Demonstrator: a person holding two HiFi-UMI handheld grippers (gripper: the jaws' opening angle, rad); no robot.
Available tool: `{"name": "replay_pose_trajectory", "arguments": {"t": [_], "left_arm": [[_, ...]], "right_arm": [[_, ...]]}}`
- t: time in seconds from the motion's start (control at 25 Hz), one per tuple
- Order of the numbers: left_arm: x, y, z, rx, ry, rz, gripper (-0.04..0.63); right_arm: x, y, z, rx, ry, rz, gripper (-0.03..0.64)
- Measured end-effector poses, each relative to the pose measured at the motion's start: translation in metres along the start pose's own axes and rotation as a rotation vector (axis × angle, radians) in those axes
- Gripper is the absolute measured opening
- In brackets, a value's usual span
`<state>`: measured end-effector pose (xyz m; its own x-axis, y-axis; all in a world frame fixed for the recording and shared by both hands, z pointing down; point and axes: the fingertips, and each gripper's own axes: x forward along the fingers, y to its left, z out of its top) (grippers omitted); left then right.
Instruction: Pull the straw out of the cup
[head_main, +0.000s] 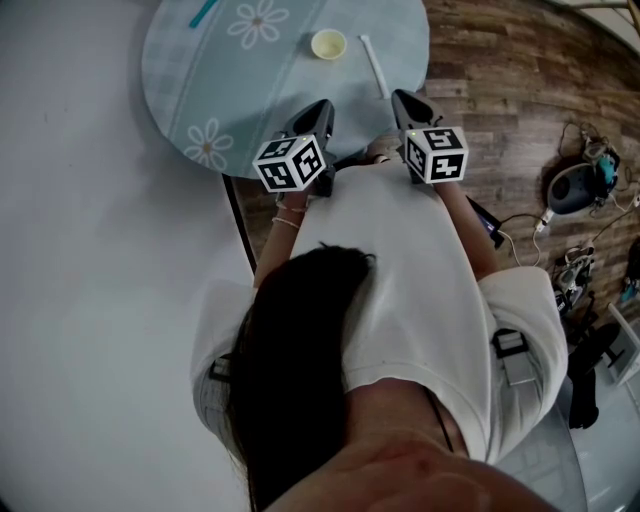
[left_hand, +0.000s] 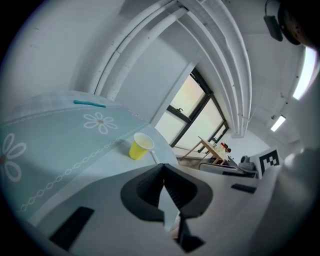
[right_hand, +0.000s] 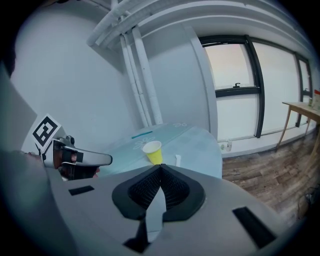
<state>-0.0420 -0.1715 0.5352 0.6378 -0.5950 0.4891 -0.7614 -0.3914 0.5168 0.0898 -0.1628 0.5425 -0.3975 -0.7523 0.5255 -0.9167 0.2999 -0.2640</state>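
Now the straw (head_main: 375, 66) lies flat on the table (head_main: 180, 60), just right of the cup (head_main: 328, 44), not inside it. My right gripper (right_hand: 160, 167) is near the cup on the straw's side, and my left gripper (left_hand: 163, 167) is near its other side. Both have their jaws pressed together, holding nothing.

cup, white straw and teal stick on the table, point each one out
cup (head_main: 328, 44): head view, inside its open mouth.
white straw (head_main: 375, 67): head view, middle of its length.
teal stick (head_main: 203, 13): head view, middle of its length.
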Motion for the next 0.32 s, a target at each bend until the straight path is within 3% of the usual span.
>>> {"name": "replay_pose_trajectory", "arguments": {"t": [0.32], "left_arm": [[-0.0023, 0.0101, 0.0073, -0.001, 0.005, 0.0, 0.008]], "right_arm": [[0.0077, 0.0062, 0.0036, -0.004, 0.013, -0.013, 0.032]]}}
